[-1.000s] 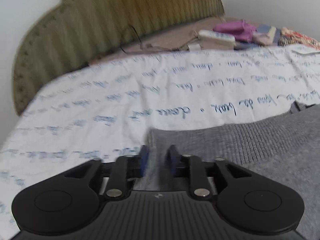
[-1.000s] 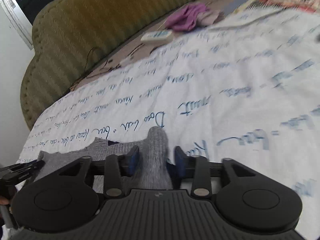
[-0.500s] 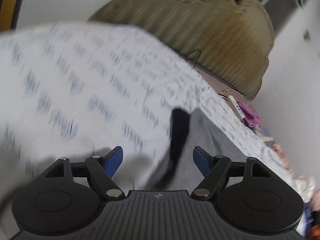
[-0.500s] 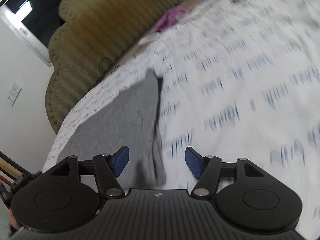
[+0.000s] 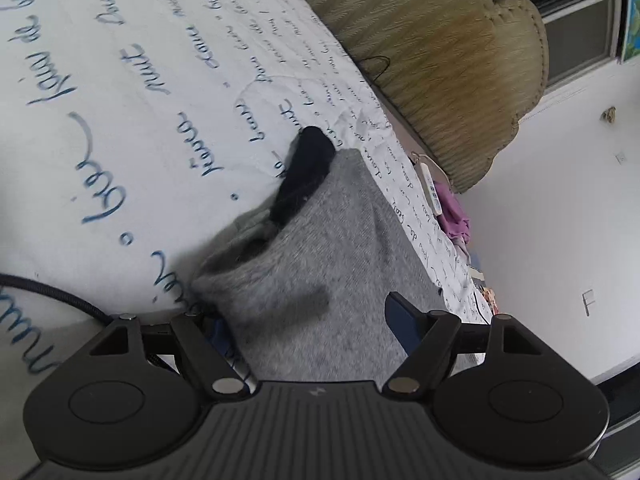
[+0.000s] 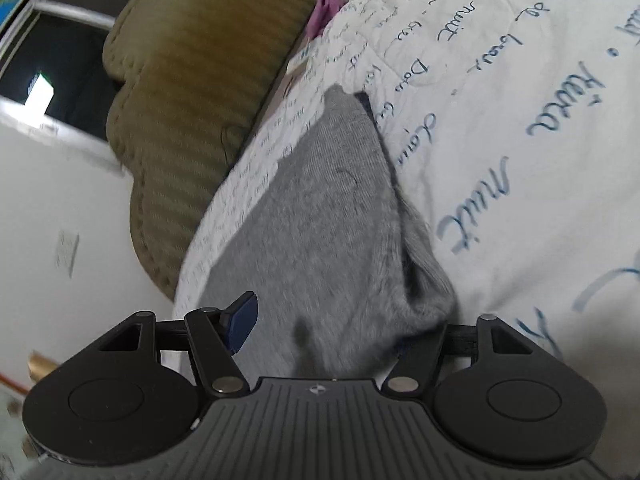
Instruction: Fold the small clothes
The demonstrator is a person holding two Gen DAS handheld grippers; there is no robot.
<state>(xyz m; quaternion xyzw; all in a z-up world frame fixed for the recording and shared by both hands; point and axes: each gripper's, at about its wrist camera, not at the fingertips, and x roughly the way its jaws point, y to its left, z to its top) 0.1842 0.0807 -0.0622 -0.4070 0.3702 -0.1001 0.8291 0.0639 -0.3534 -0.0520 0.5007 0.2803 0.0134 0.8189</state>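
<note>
A grey knit garment lies folded on the white bedspread with blue writing. A dark inner part sticks out at its far left edge. My left gripper stands open, its jaws wide on either side of the garment's near end; the left pad is partly hidden by fabric. In the right wrist view the same garment runs away from my right gripper. That gripper's jaws are closing with the garment's near corner between them, and the fabric covers the right finger.
An olive padded headboard runs along the bed's far side, also seen as the headboard. A white remote and a purple cloth lie near it. A black cable crosses the bedspread at the left.
Both grippers were shut on grey fabric a second ago; they have let go, opened and rolled sideways. The garment now lies flat between their jaws.
</note>
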